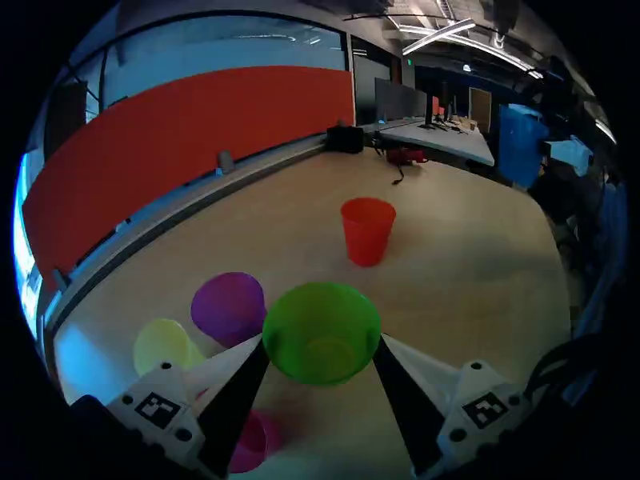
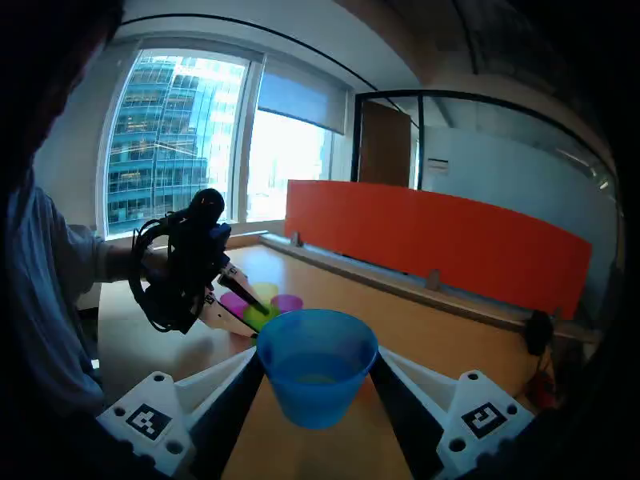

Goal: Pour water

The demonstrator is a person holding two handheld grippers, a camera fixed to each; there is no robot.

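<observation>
**Held cups.** The left gripper (image 1: 320, 344) has its fingers (image 1: 240, 384) closed on a green cup (image 1: 322, 332), one finger pressing on each side of the wall. The cup is translucent plastic and tapers from a wide rim to a narrower base. Its mouth faces the camera, so the inner wall and base are visible. The cup is held above the bench (image 1: 464, 264).

The right gripper (image 2: 317, 360) has its fingers (image 2: 232, 400) clamped on a blue cup (image 2: 317, 376) of the same tapered form. This cup is upright, mouth up, with its long axis vertical. A paler disc shows at the bottom of it; whether that is water cannot be told.

**Surroundings, left gripper view.** A purple cup (image 1: 229, 306) and a yellow cup (image 1: 162, 344) stand just left of the green cup. A pink cup (image 1: 254, 440) lies below it, partly hidden by the left finger. An orange-red cup (image 1: 368, 230) stands upright farther out on the bench, well apart from the others. An orange partition (image 1: 184, 136) runs along the far edge of the bench.

**Surroundings, right gripper view.** The left gripper (image 2: 240, 308) appears beyond the blue cup, held by a person in a light sleeve (image 2: 48, 264), in front of a window (image 2: 176, 160).
</observation>
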